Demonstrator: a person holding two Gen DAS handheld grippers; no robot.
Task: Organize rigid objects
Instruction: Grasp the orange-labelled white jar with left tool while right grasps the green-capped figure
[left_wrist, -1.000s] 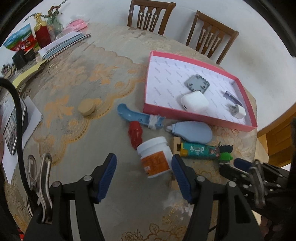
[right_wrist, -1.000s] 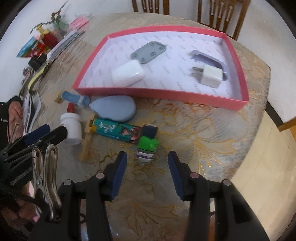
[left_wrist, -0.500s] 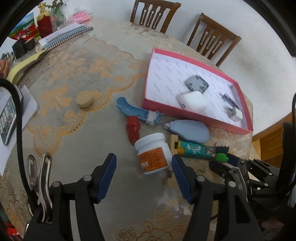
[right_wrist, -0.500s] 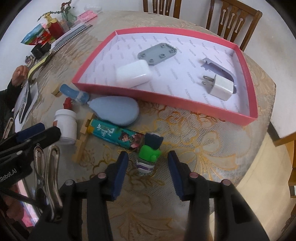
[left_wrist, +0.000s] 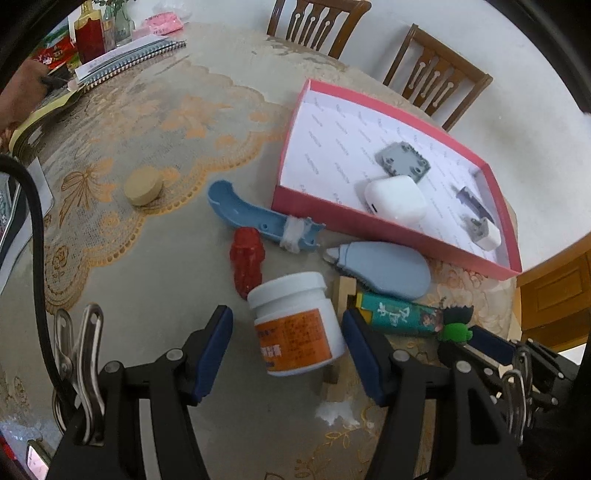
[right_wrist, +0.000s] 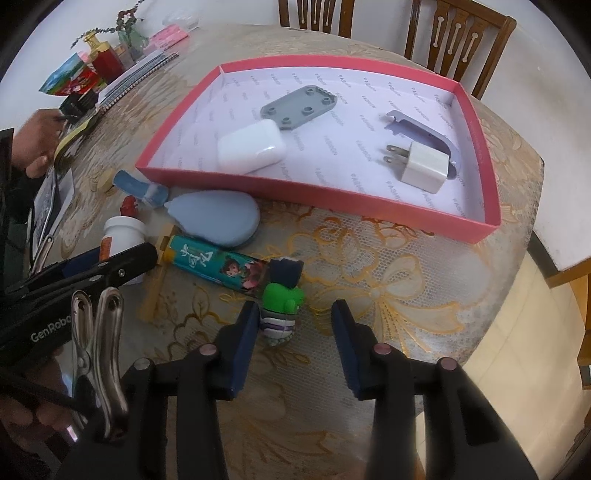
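Observation:
My left gripper (left_wrist: 288, 332) is open with a white jar with an orange label (left_wrist: 297, 326) between its fingers. My right gripper (right_wrist: 293, 334) is open around a small green and purple toy figure (right_wrist: 281, 310), which sits close to the left finger. Next to these lie a teal tube (right_wrist: 218, 264), a blue oval case (right_wrist: 216, 218), a red figure (left_wrist: 246, 260), a blue handle (left_wrist: 255, 216) and a wooden stick (left_wrist: 338, 332). The pink tray (right_wrist: 306, 192) holds a white case (right_wrist: 251, 147), a grey plate (right_wrist: 299, 107), a charger plug (right_wrist: 421, 166) and a lilac clip (right_wrist: 417, 127).
A round wooden disc (left_wrist: 143, 185) lies to the left on the lace cloth. Notebooks, bottles and packets (left_wrist: 110, 55) stand at the far left. Another person's hand (right_wrist: 31, 136) rests at the left edge. Two wooden chairs (left_wrist: 436, 77) stand behind the table.
Both grippers have moved forward and down. The white jar now sits between the left fingers and the green figure between the right fingers.

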